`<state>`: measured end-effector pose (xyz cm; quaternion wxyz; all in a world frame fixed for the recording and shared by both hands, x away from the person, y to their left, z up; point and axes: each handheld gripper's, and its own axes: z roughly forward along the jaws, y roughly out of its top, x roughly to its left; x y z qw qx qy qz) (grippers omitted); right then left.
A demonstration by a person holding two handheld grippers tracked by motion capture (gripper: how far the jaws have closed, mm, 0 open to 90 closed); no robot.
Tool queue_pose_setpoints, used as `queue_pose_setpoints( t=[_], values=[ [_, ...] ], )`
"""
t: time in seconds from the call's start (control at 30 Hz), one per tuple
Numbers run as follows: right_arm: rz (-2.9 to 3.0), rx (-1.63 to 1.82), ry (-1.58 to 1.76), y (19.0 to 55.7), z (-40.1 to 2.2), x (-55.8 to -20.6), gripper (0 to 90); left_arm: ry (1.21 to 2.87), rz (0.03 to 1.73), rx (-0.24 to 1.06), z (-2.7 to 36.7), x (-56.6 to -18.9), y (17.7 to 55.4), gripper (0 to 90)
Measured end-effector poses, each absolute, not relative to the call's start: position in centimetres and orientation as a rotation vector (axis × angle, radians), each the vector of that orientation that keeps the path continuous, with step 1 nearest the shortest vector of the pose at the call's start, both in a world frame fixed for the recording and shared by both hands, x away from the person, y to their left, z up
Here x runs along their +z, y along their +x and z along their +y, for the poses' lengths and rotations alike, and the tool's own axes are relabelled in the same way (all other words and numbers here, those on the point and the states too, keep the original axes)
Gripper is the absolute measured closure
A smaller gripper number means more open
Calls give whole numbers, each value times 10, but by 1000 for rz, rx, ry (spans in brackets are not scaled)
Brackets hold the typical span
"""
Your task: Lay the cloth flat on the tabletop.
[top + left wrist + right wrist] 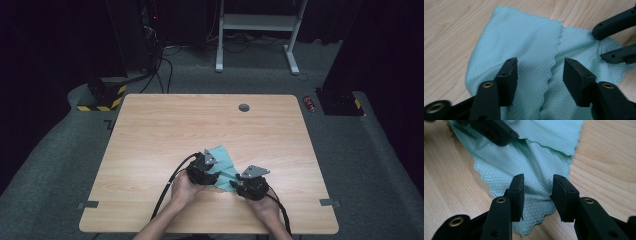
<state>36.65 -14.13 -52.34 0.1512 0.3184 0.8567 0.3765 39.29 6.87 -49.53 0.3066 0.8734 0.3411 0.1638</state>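
We hold the left tool (540, 72) low over the teal cloth (524, 50), its jaws standing apart with a scalloped hem running between them and nothing pinched. The right tool (537, 192) also stands with its jaws apart, straddling the cloth's near corner where the fabric rises in a small ridge; the pads do not seem to press on it. In the high view both tools, left (202, 167) and right (250, 182), sit at the cloth (225, 160), which lies on the near middle of the counter (165, 125).

We judge the folding partly done: one flap already lies over the layer beneath, somewhat askew, and the next grasp and fold are left. The cloth's long axis runs diagonally, from the far left toward the near right corner.
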Motion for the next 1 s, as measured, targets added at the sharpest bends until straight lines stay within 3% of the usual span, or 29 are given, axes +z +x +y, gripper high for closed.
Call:
queue_pose_setpoints(
  t=[0.1, 0.37, 0.5, 0.83, 1.0],
  values=[
    [2460, 1081, 915, 366, -141, -523, 619, 2337, 902, 486, 65, -499, 393, 482],
    [2462, 1078, 914, 367, -141, -523, 618, 2324, 945, 479, 75, -497, 402, 876],
    [2463, 1079, 914, 367, -141, -523, 618, 2312, 954, 481, 81, -493, 403, 893],
    [2462, 1079, 914, 367, -141, -523, 618, 2072, 1157, 457, 138, -469, 424, 893],
    [2462, 1079, 914, 367, -141, -523, 617, 2083, 1267, 466, 165, -478, 433, 893]
  ],
)
